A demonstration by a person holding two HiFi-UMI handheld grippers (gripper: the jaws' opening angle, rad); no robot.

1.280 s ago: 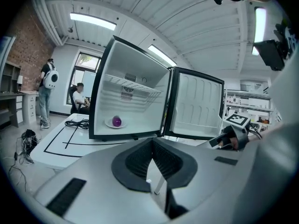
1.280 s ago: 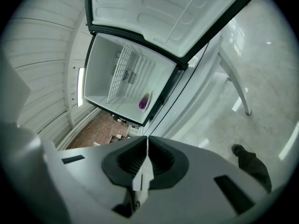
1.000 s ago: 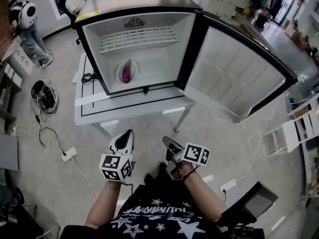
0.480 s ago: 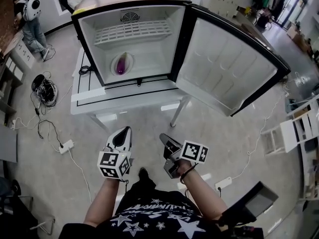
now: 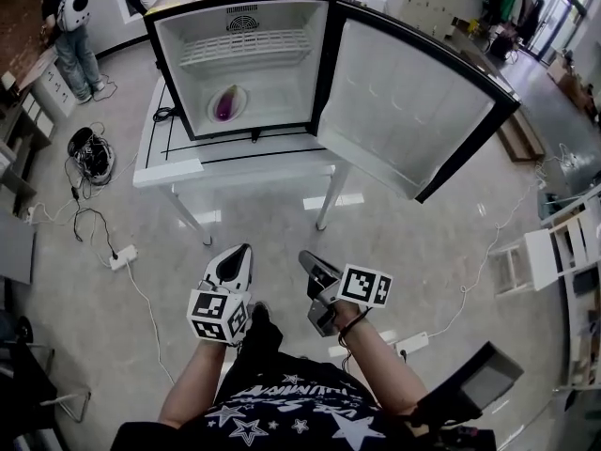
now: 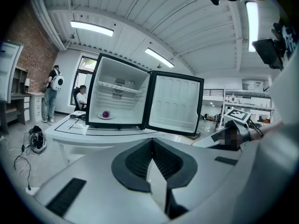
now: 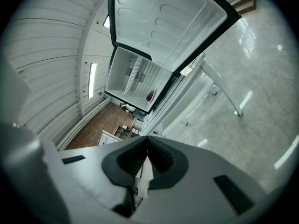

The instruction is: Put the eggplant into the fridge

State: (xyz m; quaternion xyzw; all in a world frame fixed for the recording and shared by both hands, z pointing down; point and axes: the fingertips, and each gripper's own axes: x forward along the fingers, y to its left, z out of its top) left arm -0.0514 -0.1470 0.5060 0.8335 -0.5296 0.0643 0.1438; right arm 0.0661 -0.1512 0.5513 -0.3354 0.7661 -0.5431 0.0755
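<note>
I have backed away from the fridge point(image 5: 178, 64) since a second ago: it sits higher and smaller in the head view, with more bare floor point(image 5: 423, 252) between us, and both grippers have stayed low at my waist.

My left gripper point(image 5: 240, 252) has its fingers pressed together on nothing. The eggplant point(image 5: 226, 104) lies well ahead of it, almost straight in line, on a plate point(image 5: 212, 112) on the fridge's floor, a little left of centre under the wire shelf point(image 5: 244, 50). Its long axis runs front to back, one end toward me. My right gripper point(image 5: 306, 257) is likewise pinched shut and empty, about as far off. The door point(image 5: 404, 101) hangs open to the right, on that gripper's side, so I judge the eggplant already placed and the door the right hand's job.

The fridge fills most of the white surface point(image 5: 169, 169), leaving the left and front edges bare. In the room, a person point(image 5: 70, 26) stands far left, cables point(image 5: 92, 153) trail across the floor below them, and shelving point(image 5: 554, 252) stands at the right.
</note>
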